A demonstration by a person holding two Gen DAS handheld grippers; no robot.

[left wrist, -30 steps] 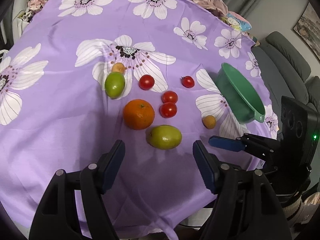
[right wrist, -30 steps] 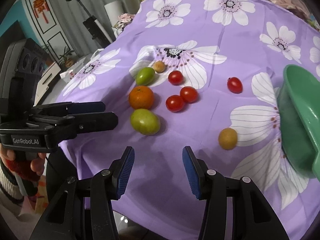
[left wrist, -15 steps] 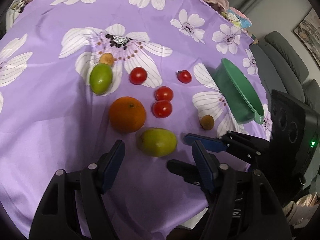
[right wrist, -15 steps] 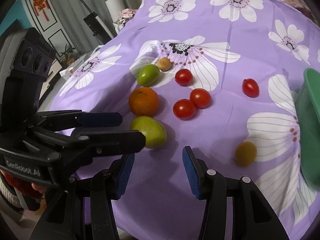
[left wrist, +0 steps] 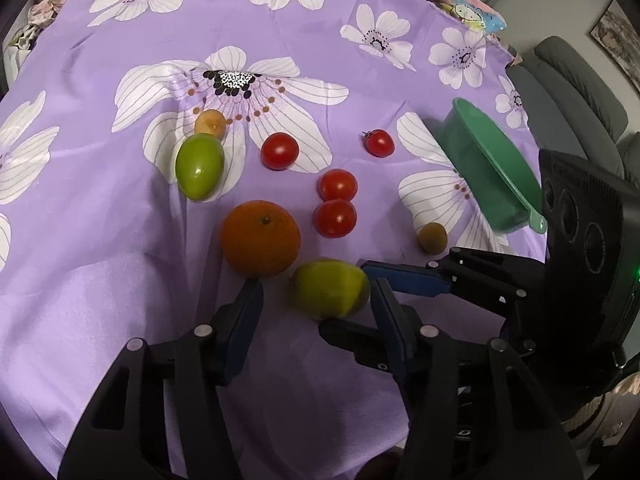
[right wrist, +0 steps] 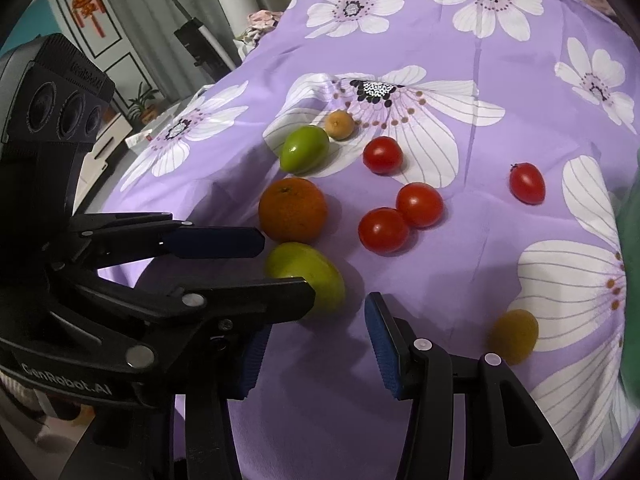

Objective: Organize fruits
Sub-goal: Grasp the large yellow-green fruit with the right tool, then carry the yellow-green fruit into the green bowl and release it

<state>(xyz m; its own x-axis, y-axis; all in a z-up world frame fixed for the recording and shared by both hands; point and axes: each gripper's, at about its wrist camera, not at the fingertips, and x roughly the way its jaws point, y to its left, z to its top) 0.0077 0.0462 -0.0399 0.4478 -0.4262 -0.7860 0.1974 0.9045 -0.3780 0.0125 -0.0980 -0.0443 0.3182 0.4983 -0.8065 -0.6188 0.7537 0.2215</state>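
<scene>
A yellow-green fruit (left wrist: 328, 288) lies on the purple flowered cloth (left wrist: 120, 280), just below an orange (left wrist: 260, 238). My left gripper (left wrist: 314, 296) straddles this fruit and its jaws are closing; the right pad (left wrist: 384, 312) is at the fruit's side, while a gap remains on the left side. From the right wrist view the fruit (right wrist: 308, 272) sits between the left gripper's fingers (right wrist: 216, 236). My right gripper (right wrist: 316, 332) stands open and holds nothing, its tips just short of that fruit. A green bowl (left wrist: 472, 168) lies tilted at the right.
Further back lie a green fruit (left wrist: 199, 167), a small tan fruit (left wrist: 210, 123) and several red tomatoes (left wrist: 335, 218). Another small brown fruit (left wrist: 433, 237) sits near the bowl. A grey sofa (left wrist: 576, 92) stands beyond the table's right edge.
My left gripper has come forward over the yellow-green fruit and its jaws have narrowed around it. The right gripper has moved in towards the same fruit from the right.
</scene>
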